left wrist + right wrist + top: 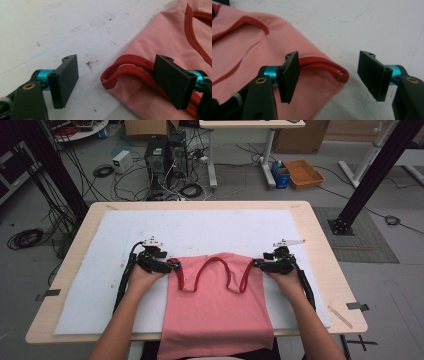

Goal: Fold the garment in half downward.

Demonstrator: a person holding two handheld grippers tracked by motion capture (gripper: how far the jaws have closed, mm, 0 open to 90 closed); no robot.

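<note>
A pink sleeveless top [215, 305] with dark red trim lies flat on the white mat [125, 235], its hem hanging over the table's near edge. My left gripper [175, 265] sits at the top's left shoulder strap. In the left gripper view its jaws [116, 62] stand open, with the folded red strap end [112, 75] between them and untouched by the pads. My right gripper [256, 264] is at the right shoulder strap. In the right gripper view it [329, 56] is open, and the red-edged strap corner [337, 72] lies between the jaws, nearer the left one.
The mat covers most of a light wooden table [325, 265]. On the floor beyond it are tangled cables [175, 190], computer cases [157, 155] and an orange crate [303, 173]. Black frame posts [370, 175] stand at both far corners.
</note>
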